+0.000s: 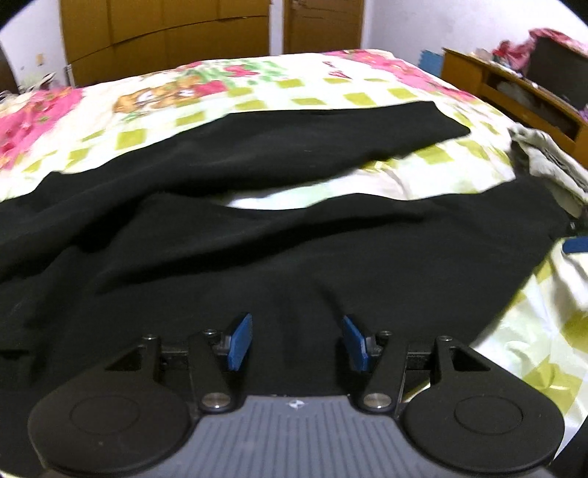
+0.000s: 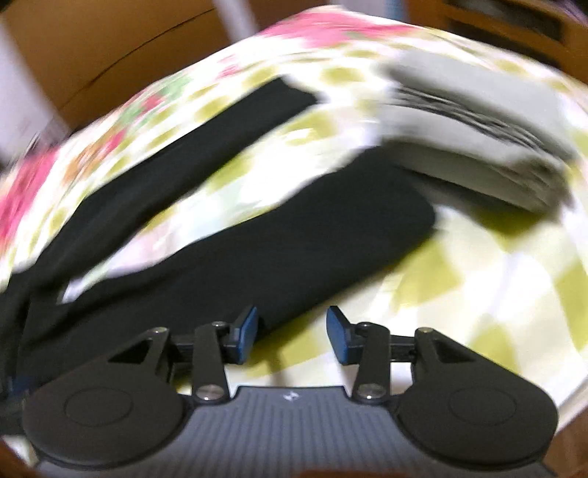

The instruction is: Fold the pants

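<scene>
There was one pair of black pants, and its two legs lay spread apart on the one bed. One folded grey garment sat near the end of the nearer leg. Two tongs were in view, the left tongs and the right tongs, and each carried two blue pads, four pads altogether. At the back of the room stood one wooden wardrobe, one wooden door and one wooden shelf unit.
</scene>
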`<state>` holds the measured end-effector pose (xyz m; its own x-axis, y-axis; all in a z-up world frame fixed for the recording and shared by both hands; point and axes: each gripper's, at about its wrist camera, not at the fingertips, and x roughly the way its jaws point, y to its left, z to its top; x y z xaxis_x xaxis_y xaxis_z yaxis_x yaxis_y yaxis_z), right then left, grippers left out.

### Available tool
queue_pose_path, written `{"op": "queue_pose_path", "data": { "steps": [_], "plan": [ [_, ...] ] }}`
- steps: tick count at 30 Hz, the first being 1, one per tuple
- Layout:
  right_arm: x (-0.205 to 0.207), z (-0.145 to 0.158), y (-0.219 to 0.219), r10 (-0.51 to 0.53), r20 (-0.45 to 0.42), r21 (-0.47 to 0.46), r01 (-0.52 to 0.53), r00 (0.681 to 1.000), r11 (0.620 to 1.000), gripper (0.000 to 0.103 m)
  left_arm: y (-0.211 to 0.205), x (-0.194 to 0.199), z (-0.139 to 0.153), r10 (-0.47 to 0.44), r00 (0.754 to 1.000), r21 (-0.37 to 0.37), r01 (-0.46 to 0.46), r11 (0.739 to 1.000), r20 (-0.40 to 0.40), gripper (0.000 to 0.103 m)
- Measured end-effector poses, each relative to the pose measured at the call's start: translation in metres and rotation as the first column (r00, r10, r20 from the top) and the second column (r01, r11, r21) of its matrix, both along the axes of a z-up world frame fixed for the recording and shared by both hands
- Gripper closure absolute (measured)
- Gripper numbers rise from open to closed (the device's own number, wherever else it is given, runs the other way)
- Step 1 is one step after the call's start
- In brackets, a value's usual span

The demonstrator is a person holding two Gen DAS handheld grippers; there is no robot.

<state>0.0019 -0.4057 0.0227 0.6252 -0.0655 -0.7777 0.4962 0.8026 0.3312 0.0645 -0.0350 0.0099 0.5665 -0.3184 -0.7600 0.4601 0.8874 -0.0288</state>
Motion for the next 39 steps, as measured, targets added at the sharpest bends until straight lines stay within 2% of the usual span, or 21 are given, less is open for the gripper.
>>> {"op": "queue_pose_path", "data": {
  "steps": [3,9,10,12,14,17,19,20,22,25,28,31,33,35,36,38,39],
  "plan": [
    [-0.001,-0.01,-0.027,-0.082,0.038,0.058,0.08,0.996,0.995,0.057,-0.015,0.005,-0.003,-0.019,1.0,0.013,0.019,1.0,-0.013,0.036],
    [-0.006,-0.03,-0.054,-0.178,0.113,0.167,0.158,0.977,0.973,0.056,-0.033,0.009,-0.007,-0.034,0.999,0.023,0.035,0.999,-0.026,0.036],
    [-0.005,-0.031,-0.057,-0.179,0.128,0.182,0.154,0.975,0.971,0.06,-0.034,0.008,-0.007,-0.035,0.999,0.024,0.035,0.999,-0.027,0.036],
    [-0.006,-0.028,-0.061,-0.165,0.16,0.228,0.126,0.973,0.966,0.098,-0.038,0.009,-0.006,-0.042,0.999,0.023,0.043,0.999,-0.024,0.036],
    [-0.008,-0.015,-0.067,-0.163,0.217,0.258,0.105,0.962,0.96,0.097,-0.041,0.009,0.0,-0.049,0.999,0.012,0.049,0.999,-0.01,0.036],
    [-0.015,0.023,-0.071,-0.139,0.325,0.224,0.067,0.935,0.972,0.098,-0.043,0.003,0.013,-0.059,0.998,-0.028,0.06,0.998,0.026,0.034],
    [-0.024,0.042,-0.071,-0.117,0.369,0.168,0.057,0.922,0.984,0.098,-0.045,-0.001,0.011,-0.062,0.998,-0.048,0.064,0.997,0.026,0.025],
    [-0.026,0.041,-0.07,-0.109,0.358,0.151,0.057,0.927,0.987,0.098,-0.046,-0.002,0.005,-0.071,0.997,-0.049,0.071,0.996,0.008,0.024],
    [-0.026,0.024,-0.072,-0.109,0.253,0.106,0.084,0.961,0.991,0.098,-0.049,-0.002,-0.012,-0.082,0.995,-0.03,0.081,0.996,-0.051,0.025],
    [-0.021,-0.003,-0.079,-0.127,0.093,0.127,0.114,0.988,0.985,0.098,-0.044,-0.007,-0.009,-0.099,0.994,-0.031,0.098,0.995,-0.04,0.025],
    [-0.03,0.012,-0.066,-0.083,0.041,-0.023,0.084,0.996,0.996,0.091,-0.03,-0.01,0.003,-0.105,0.994,-0.016,0.106,0.994,0.013,0.025],
    [-0.046,0.033,-0.056,-0.101,0.012,-0.216,0.101,0.995,0.971,0.089,-0.01,-0.006,0.007,-0.078,0.996,-0.007,0.078,0.997,0.034,0.025],
    [-0.048,0.054,-0.037,-0.02,0.081,-0.24,0.039,0.996,0.97,0.089,0.0,-0.003,0.004,-0.058,0.998,-0.015,0.058,0.998,0.027,0.025],
    [-0.02,0.063,-0.002,0.141,0.106,-0.223,-0.114,0.984,0.968,0.086,0.007,0.0,-0.001,-0.041,0.999,-0.018,0.041,0.999,0.02,0.025],
    [-0.003,0.063,0.018,0.224,0.114,-0.191,-0.2,0.968,0.961,0.085,0.011,0.0,-0.004,-0.033,0.999,-0.021,0.033,0.999,0.016,0.025],
    [0.041,0.053,0.065,0.415,0.154,-0.093,-0.405,0.896,0.909,0.086,0.017,0.002,-0.009,-0.014,1.0,-0.031,0.014,0.999,0.005,0.025],
    [0.067,0.045,0.091,0.492,0.166,-0.043,-0.492,0.855,0.869,0.085,0.02,0.003,-0.011,-0.007,1.0,-0.036,0.007,0.999,0.0,0.025]
  ]
}}
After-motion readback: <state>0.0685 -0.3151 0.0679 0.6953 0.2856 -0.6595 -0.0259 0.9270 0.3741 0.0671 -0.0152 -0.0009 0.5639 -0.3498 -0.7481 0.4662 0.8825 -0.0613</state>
